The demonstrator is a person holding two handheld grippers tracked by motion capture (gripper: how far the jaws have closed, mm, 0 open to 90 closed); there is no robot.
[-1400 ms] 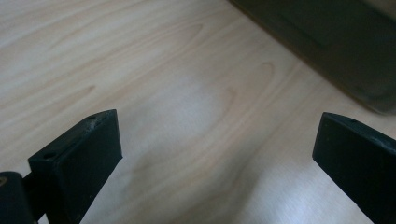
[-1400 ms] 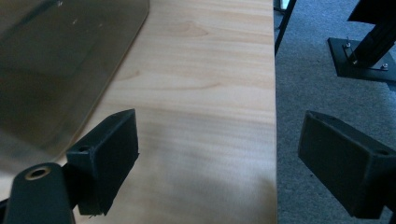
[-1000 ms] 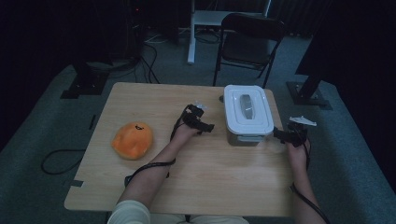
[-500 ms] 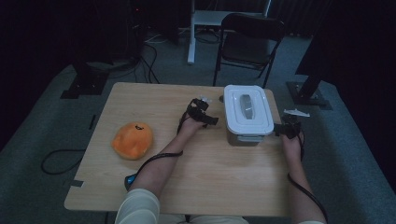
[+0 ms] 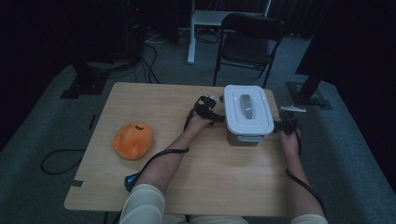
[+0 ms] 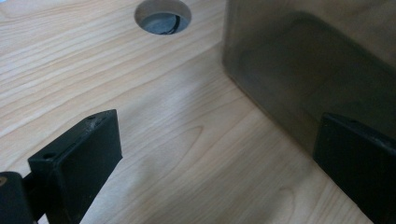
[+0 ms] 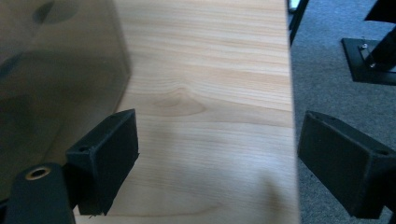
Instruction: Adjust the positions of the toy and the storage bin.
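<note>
Grippers flank the lidded container (image 5: 247, 116) at the table's (image 5: 163, 107) far right: left gripper (image 5: 205, 108) and right gripper (image 5: 286, 125) both hold their jaws wide apart, empty, so next each likely must close on a side latch.

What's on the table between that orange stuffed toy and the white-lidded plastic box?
In the high view, the person's left hand with its tool sits between the orange stuffed toy and the white-lidded plastic box.
</note>
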